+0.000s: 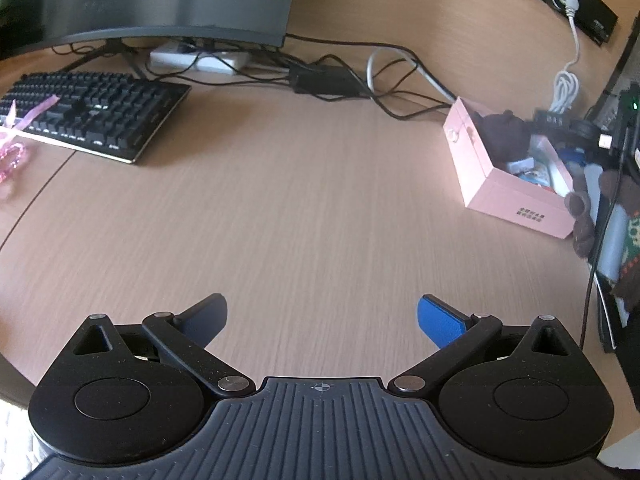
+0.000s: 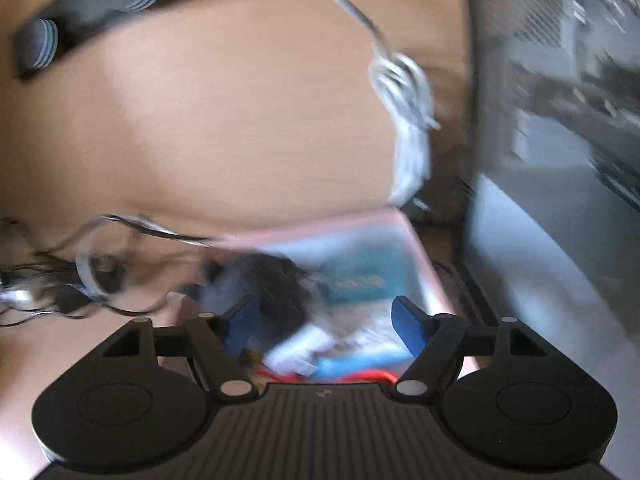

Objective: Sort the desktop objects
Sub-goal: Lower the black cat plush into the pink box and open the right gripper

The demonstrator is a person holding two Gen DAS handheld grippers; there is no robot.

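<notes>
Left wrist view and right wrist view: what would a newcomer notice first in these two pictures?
In the left wrist view, the pink box at the right, full of small items, stands out on the wooden desk, with a black keyboard far left. The left gripper hangs open over bare wood. In the blurred right wrist view, the right gripper is open above the same box.

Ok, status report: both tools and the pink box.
Left tool open, empty, over bare desk. Right tool open above pink box, nothing gripped. Box holds dark plush and small items. Cables behind box.
</notes>
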